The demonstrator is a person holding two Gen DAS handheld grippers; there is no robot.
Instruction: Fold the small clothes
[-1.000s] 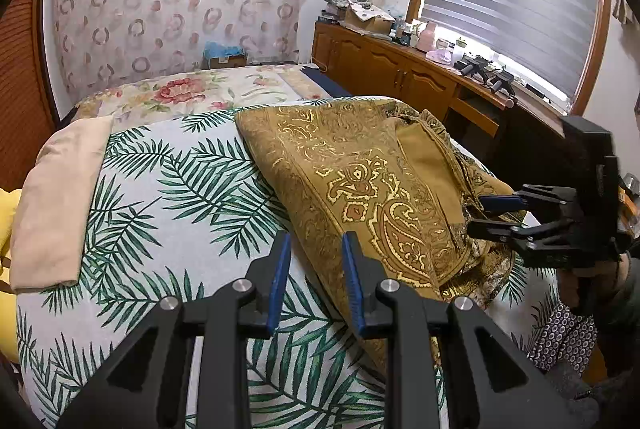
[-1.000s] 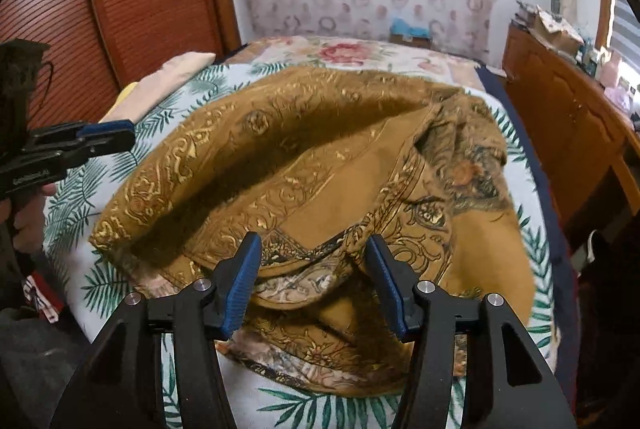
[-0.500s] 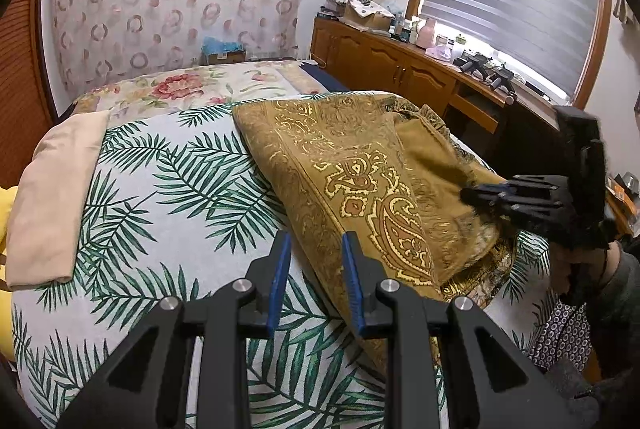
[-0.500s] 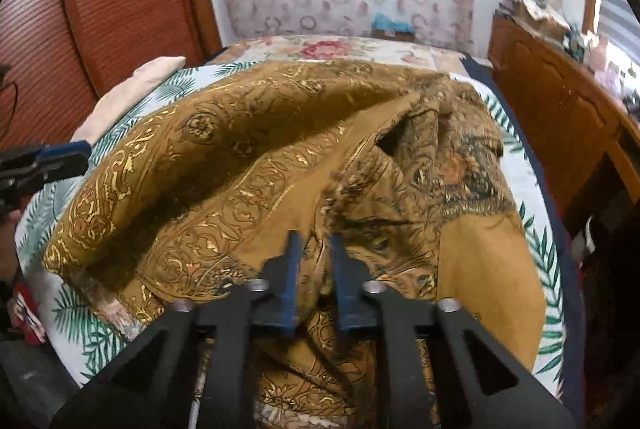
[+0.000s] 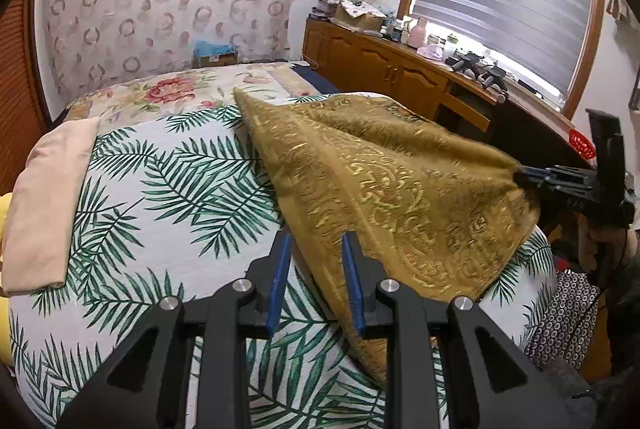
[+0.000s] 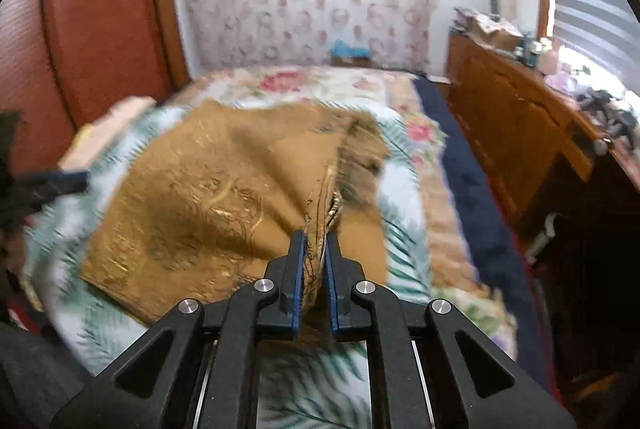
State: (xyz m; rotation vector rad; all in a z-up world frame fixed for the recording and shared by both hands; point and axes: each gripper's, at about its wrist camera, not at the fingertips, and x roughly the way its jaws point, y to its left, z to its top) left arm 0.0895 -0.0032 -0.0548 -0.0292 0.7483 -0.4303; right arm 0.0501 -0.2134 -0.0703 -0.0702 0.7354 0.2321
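Right gripper (image 6: 316, 249) angled down, fingers (image 6: 297, 269) clamping gold garment (image 6: 208, 205)

Right hand-held gripper (image 6: 314, 253) clamped nearly shut on fabric, left hand-held gripper (image 5: 314, 257) narrowly parted, empty

No readable text, label, brand, number or sign in either view. Cardboard box (image 5: 357, 13) on wooden cabinet (image 5: 384, 69): no legible print. Small bottles by window (image 5: 440, 41): labels too small to read. Right wrist view blurred; nothing legible there.
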